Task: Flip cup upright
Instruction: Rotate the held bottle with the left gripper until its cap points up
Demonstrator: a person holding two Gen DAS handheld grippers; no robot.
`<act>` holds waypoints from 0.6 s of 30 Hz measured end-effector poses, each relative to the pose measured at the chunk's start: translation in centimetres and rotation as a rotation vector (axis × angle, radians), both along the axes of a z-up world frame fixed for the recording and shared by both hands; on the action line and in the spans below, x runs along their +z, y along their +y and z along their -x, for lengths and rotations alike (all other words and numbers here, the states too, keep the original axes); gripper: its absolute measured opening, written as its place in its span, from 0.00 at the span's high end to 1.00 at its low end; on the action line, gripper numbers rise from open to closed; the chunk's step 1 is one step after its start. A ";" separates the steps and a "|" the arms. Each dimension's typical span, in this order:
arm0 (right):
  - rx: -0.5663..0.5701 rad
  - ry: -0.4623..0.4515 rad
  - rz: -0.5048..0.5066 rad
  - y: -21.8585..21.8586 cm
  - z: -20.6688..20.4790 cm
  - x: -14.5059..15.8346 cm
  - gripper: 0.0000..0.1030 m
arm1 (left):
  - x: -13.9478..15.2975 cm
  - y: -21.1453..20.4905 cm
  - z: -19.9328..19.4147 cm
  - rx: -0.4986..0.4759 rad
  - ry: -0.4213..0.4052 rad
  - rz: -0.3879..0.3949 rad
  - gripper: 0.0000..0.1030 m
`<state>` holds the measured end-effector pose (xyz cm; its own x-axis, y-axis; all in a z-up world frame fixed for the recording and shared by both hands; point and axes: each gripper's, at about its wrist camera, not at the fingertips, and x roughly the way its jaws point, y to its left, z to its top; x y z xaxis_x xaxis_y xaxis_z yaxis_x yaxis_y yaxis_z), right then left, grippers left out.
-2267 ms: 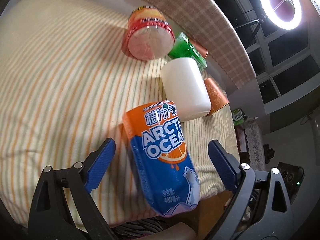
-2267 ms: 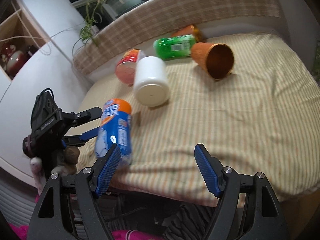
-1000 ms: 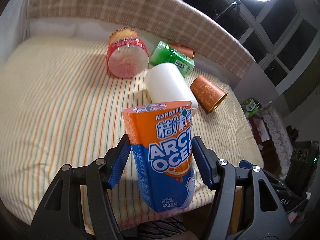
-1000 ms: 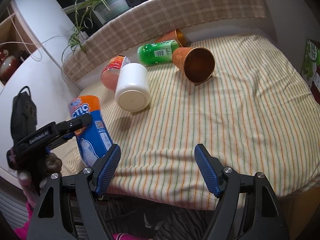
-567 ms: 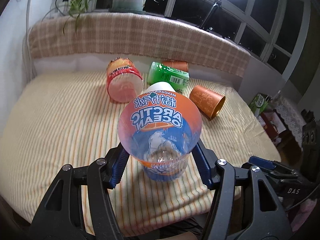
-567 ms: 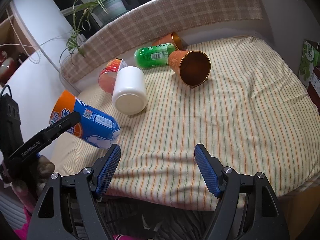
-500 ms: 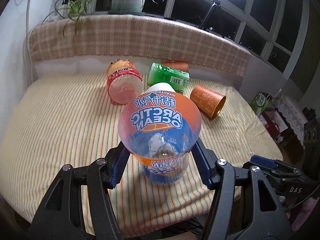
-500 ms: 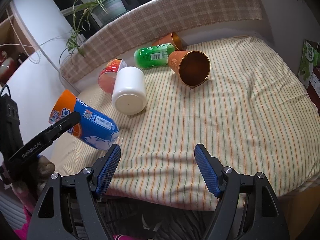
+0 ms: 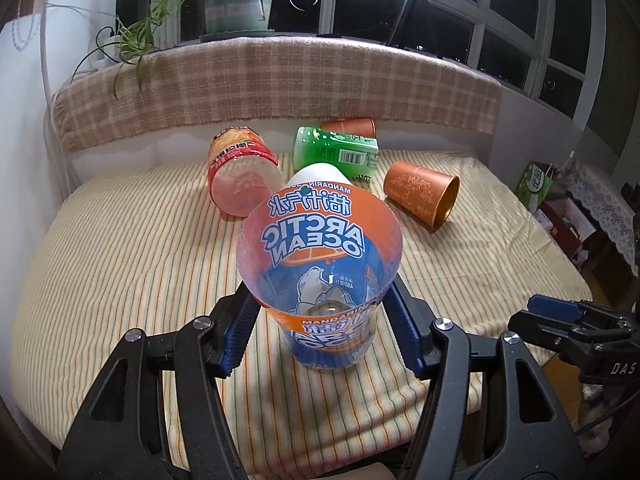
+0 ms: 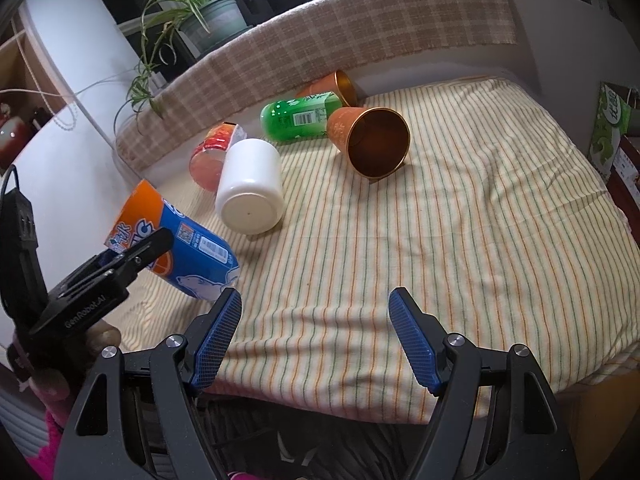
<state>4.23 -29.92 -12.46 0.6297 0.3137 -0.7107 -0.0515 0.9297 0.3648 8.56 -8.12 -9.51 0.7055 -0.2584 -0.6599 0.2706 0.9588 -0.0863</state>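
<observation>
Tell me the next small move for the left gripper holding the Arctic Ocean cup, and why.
Probably keep rotating the wrist until the base points down, then lower it. The left gripper clamps the Arctic Ocean cup, which the right wrist view shows tilted, its base near the striped cloth, not standing. The right gripper is open and holds nothing.

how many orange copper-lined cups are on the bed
2. One orange cup lies on its side mid-bed, mouth toward the right wrist camera; a second orange cup lies at the back behind the green bottle, partly hidden. Others could be hidden.
</observation>
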 end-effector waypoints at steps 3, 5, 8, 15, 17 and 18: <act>-0.007 -0.002 0.001 -0.2 0.1 0.0 0.26 | -0.2 -0.3 0.0 -0.003 -0.002 -0.013 0.39; -0.012 -0.001 -0.001 -0.3 0.1 0.0 0.26 | -0.1 -0.5 0.0 -0.011 -0.003 -0.015 0.39; -0.017 0.000 -0.003 -0.5 0.1 -0.1 0.26 | -0.1 -0.8 -0.2 -0.017 0.002 -0.015 0.39; -0.021 -0.001 -0.003 -0.6 0.2 -0.1 0.26 | -0.2 -0.9 -0.5 -0.029 0.016 0.011 0.39; -0.024 -0.001 -0.004 -0.8 0.1 -0.1 0.26 | -0.2 -0.9 -0.5 -0.033 0.016 0.016 0.39; -0.026 -0.001 -0.005 -0.8 0.1 -0.1 0.26 | -0.2 -1.0 -0.5 -0.037 0.016 0.018 0.38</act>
